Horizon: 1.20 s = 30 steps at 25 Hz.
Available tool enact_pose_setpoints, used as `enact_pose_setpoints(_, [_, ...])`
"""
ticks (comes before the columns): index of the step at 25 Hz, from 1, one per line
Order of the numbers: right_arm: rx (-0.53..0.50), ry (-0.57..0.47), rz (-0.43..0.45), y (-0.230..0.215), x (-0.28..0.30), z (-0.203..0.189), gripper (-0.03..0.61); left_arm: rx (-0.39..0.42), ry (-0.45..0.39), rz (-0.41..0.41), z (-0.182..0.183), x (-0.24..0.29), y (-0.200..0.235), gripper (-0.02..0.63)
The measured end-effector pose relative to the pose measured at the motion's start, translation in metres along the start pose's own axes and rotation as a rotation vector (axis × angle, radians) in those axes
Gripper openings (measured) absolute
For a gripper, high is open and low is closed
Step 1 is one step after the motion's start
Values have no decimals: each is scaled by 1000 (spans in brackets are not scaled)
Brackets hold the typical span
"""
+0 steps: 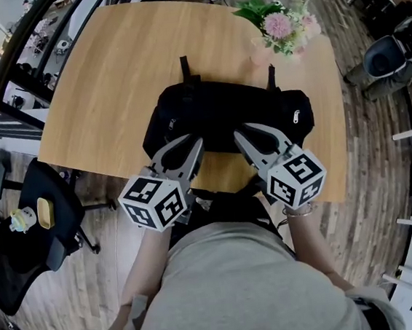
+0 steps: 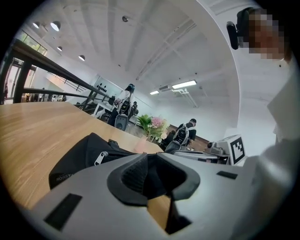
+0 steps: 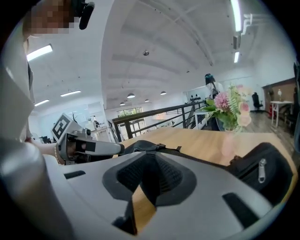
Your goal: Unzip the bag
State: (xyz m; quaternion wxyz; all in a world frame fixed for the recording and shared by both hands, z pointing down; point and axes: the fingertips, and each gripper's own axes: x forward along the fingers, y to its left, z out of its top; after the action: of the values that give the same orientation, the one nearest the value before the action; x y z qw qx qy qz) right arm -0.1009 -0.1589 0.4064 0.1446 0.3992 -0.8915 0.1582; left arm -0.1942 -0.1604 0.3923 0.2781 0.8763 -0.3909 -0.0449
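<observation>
A black bag (image 1: 222, 111) lies across the wooden table (image 1: 109, 83), with a silver zipper pull (image 1: 297, 116) at its right end. My left gripper (image 1: 194, 146) has its tips at the bag's near edge, left of the middle. Its jaws look shut, and I see nothing gripped. My right gripper (image 1: 239, 133) rests at the same edge just to the right, jaws together. In the left gripper view the bag (image 2: 75, 161) and a pull (image 2: 100, 158) lie left of the gripper (image 2: 149, 158). In the right gripper view the bag (image 3: 269, 164) is right of the gripper (image 3: 145, 158).
A vase of pink flowers (image 1: 283, 26) stands on the table behind the bag's right end. A black office chair (image 1: 30, 230) sits off the table's left side. The table's near edge runs just under both grippers, close to the person's body.
</observation>
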Motion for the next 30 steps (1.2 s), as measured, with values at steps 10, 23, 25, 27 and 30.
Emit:
enact_pose_setpoints(10, [147,22,24,22,-1,-26,8,11,137,25,-38,6,-6,34])
enact_pose_setpoints(23, [231,42,-12,20,-4,-46,6,14,247,5,-64,15,-8,25])
enact_pose_setpoints(25, [220,47,-10,22,-4,-46,6,42,250,13,-64,14,-9,23])
enact_pose_setpoints(27, [216,51,-11,23,-4,-46,6,63,255,18,-65,14,-10,23])
enact_pose_setpoints(30, [209,57,-17,24,-5,-47,6,59,256,14,-66,12,-12,21])
